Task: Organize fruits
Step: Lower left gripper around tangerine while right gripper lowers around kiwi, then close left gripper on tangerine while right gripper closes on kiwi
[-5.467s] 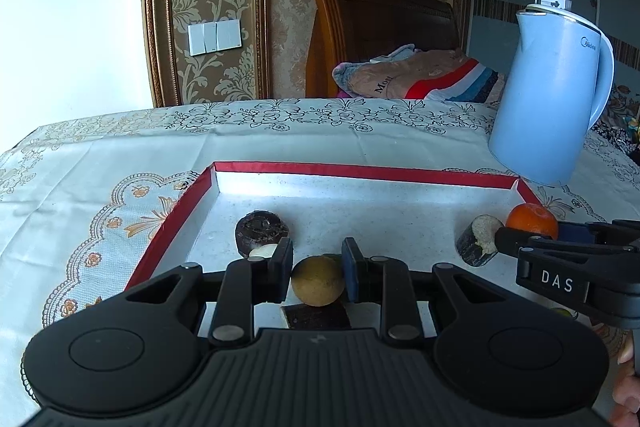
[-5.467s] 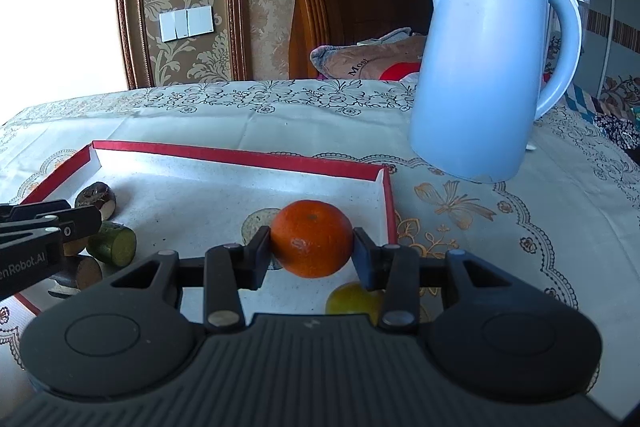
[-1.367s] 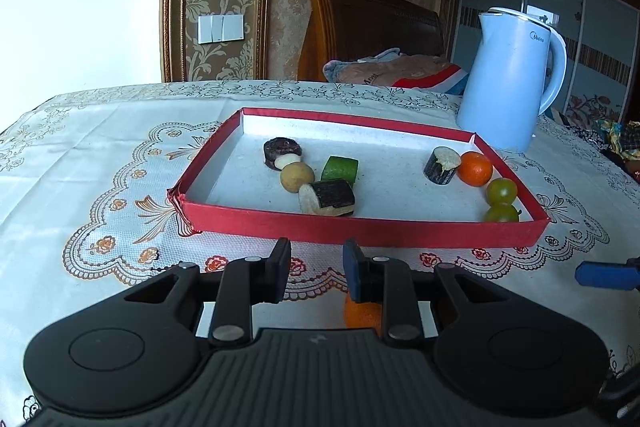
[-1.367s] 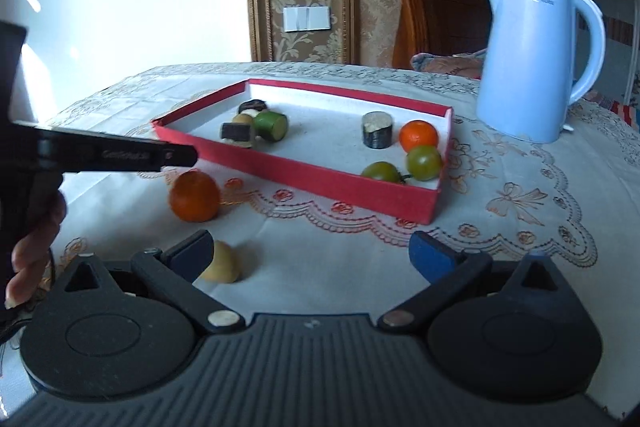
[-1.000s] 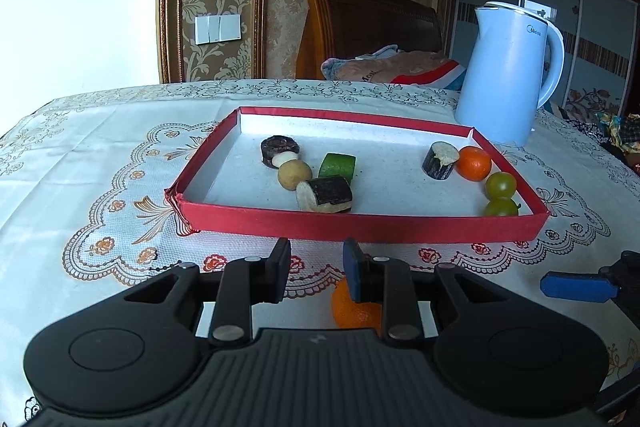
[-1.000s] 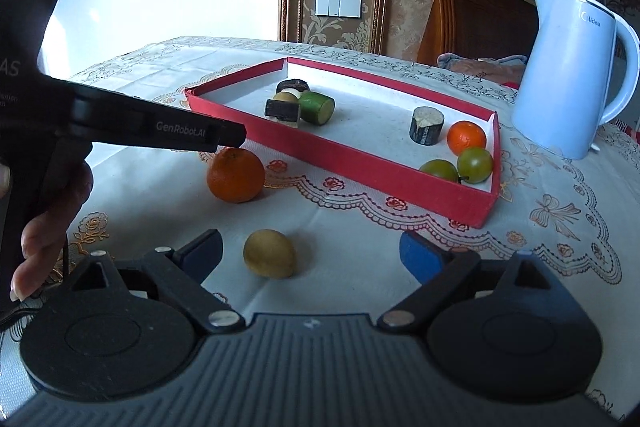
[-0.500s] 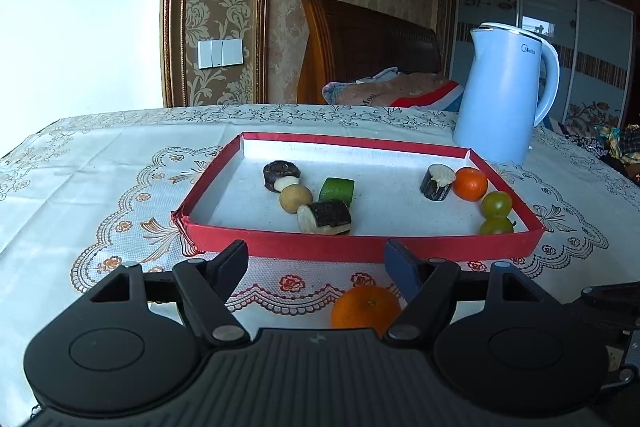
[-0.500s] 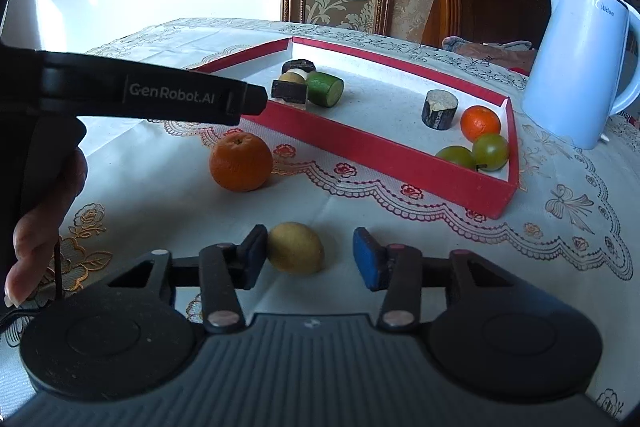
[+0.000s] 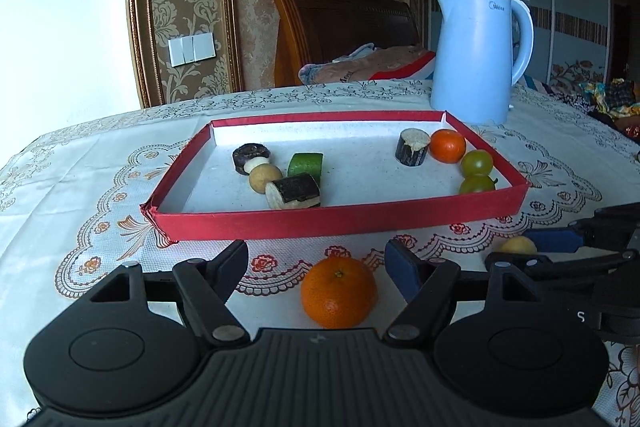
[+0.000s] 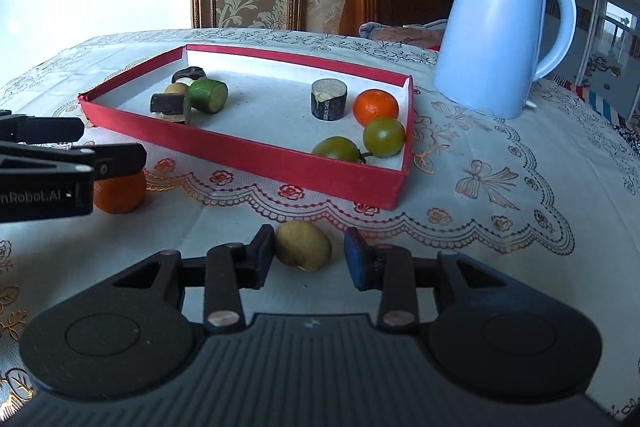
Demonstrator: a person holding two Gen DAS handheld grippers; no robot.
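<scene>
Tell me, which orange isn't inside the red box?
The bigger orange, sitting on the tablecloth between the left gripper's open jaws. The smaller orange lies in the red box.

The left gripper (image 9: 316,261) stands with its jaws apart above the tablecloth (image 9: 80,163). An orange (image 9: 338,291) rests on the cloth between the fingers, touching neither. The red tray (image 9: 340,217) lies beyond it and holds cut vegetable pieces, a small orange and two green tomatoes. A blue kettle (image 9: 476,55) stands behind the tray. The right gripper (image 9: 516,251) enters at the right edge, around a small yellow fruit (image 9: 518,246).
</scene>
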